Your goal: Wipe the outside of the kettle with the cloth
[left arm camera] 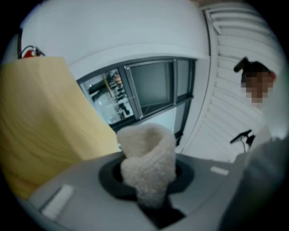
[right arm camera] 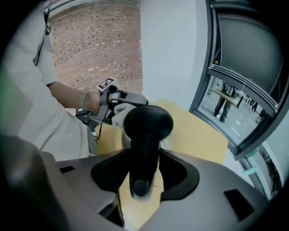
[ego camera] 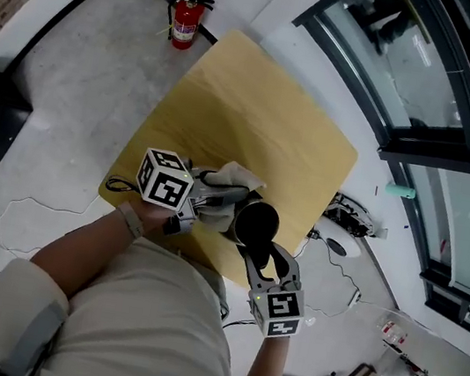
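Observation:
A kettle (ego camera: 256,222) with a black lid stands near the front edge of the yellow table (ego camera: 256,115). Its black handle (right arm camera: 143,167) lies between the pads of my right gripper (right arm camera: 143,173), which closes on it from above; in the head view that gripper (ego camera: 270,255) sits just in front of the kettle. A fluffy white cloth (left arm camera: 149,162) is pinched in my left gripper (left arm camera: 151,185). The left gripper (ego camera: 207,203) holds the cloth (ego camera: 235,176) beside the kettle's left side; I cannot tell whether it touches. The kettle's far side is hidden.
A red fire extinguisher (ego camera: 185,23) stands on the floor beyond the table's far corner. A dark cable (ego camera: 115,182) loops at the table's left edge. Cables and small gear (ego camera: 350,218) lie on the floor to the right, below a glass wall (ego camera: 433,73).

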`<state>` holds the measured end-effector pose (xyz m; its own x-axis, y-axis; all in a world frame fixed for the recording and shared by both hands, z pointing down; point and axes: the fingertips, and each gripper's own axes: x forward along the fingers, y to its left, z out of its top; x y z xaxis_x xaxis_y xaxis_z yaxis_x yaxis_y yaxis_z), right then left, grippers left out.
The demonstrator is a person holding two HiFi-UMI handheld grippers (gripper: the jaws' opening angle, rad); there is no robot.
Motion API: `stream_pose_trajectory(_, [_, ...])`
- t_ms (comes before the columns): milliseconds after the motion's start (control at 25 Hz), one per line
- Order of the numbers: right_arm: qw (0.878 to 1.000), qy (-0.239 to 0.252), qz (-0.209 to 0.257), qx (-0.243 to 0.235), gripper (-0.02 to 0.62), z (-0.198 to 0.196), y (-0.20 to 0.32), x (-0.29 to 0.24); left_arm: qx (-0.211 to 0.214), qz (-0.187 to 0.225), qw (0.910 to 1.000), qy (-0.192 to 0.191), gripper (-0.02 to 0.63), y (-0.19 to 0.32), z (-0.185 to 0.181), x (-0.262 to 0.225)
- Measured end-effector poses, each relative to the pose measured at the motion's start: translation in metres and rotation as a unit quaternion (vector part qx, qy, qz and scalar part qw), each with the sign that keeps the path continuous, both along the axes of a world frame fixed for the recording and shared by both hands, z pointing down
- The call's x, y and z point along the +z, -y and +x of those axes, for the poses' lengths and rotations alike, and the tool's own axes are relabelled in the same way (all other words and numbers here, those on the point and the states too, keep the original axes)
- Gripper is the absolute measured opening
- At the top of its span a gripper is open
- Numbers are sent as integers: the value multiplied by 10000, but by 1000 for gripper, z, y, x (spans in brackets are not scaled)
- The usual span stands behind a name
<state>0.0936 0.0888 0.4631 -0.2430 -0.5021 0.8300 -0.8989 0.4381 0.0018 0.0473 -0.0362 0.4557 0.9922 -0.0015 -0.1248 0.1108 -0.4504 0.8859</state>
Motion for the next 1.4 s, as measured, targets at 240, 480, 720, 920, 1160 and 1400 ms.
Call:
stream_pose_trajectory(240, [9999,67,115,98,198,7,2,2,284,-373,9952,-858,115,10,6,12])
stream_pose_trajectory(480, [9997,176,147,101,199,0,0,3,-423,-1289,9884,-685,100,48,0,56])
stream_pose_trajectory(720, [9997,128,151,138,199,2,2,3,-358,-1505,9813,1142,95,39,19,118])
stream_pose_trajectory(920, [9995,150,208,188,199,2,1,3,-1493,-2446,9567,-516,92,91,13,60])
stream_pose_trajectory(1160, [9995,135,200,207,199,1,0,4,-866,-2258,9693,-451,89,86,35,28])
stream_pose_trajectory(1400, [9995,153,162,211,199,0,1,5,-548,-1698,9802,861,89,72,42,73])
